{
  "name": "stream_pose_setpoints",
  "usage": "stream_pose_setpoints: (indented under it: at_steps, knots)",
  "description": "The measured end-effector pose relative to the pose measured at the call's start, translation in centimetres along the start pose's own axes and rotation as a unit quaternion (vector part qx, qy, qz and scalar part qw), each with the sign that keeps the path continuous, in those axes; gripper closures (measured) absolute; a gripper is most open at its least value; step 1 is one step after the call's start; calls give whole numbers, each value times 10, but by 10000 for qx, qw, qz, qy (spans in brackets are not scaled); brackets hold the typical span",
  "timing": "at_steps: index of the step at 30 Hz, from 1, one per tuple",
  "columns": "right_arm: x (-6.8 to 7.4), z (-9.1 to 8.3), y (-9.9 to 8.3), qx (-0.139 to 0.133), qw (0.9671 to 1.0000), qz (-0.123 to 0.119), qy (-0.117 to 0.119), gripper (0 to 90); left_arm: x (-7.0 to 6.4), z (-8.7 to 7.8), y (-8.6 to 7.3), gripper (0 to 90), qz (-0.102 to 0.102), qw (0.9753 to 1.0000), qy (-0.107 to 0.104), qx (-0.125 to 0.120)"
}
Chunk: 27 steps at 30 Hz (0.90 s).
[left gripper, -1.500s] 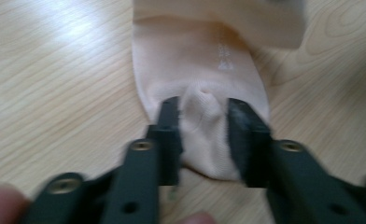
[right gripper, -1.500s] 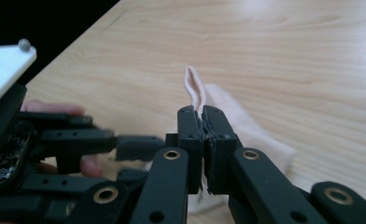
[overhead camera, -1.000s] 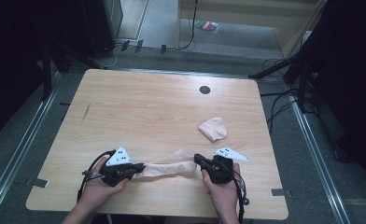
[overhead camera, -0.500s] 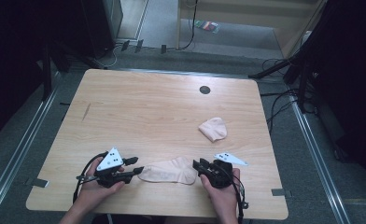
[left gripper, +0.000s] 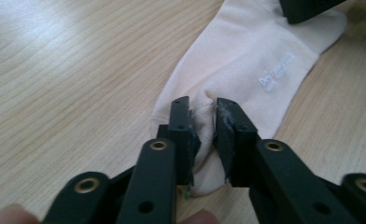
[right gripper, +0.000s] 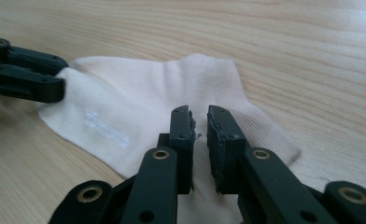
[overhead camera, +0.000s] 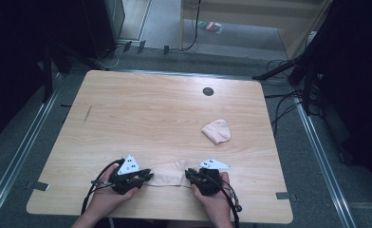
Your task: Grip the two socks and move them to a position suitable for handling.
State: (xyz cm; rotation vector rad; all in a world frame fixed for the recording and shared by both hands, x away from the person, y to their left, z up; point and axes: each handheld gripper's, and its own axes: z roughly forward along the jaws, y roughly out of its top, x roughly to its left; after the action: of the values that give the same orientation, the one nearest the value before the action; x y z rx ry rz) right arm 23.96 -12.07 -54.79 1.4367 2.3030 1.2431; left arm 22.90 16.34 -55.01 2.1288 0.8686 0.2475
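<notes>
Two pale socks lie on the table (overhead camera: 127, 109): one sock (overhead camera: 167, 174) is stretched flat near the front edge between the left gripper (overhead camera: 144, 176) and the right gripper (overhead camera: 190, 175), each with jaws nipped narrowly on its cloth (faint lettering shows), while one bundled sock (overhead camera: 216, 131) rests well apart.

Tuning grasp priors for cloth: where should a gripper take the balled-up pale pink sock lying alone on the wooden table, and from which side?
Take the balled-up pale pink sock from above, at its rounded bulging end toward the table's middle, probably pinching across the hump. It lies alone on the light wooden table as a low mound with no free edge showing, so a side approach would likely only push it along.
</notes>
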Motion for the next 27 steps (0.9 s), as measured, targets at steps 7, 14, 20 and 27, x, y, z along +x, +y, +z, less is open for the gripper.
stream_pose_setpoints:
  at_steps: [7,14,20,27]
  knots:
    - [-3,-2,-2,15,10000,94,15,776,-1,-3,-1,519,320,9994,-100,129]
    - [0,-5,-1,-80,9997,147,170,808,-1,-8,2,457,184,9989,-237,-350]
    - [14,-4,3,-298,9990,-62,340,884,1,-6,4,794,-126,9992,-61,-380]
    - [25,9,0,-104,9989,-274,360,888,1,2,0,761,-116,9999,54,-75]
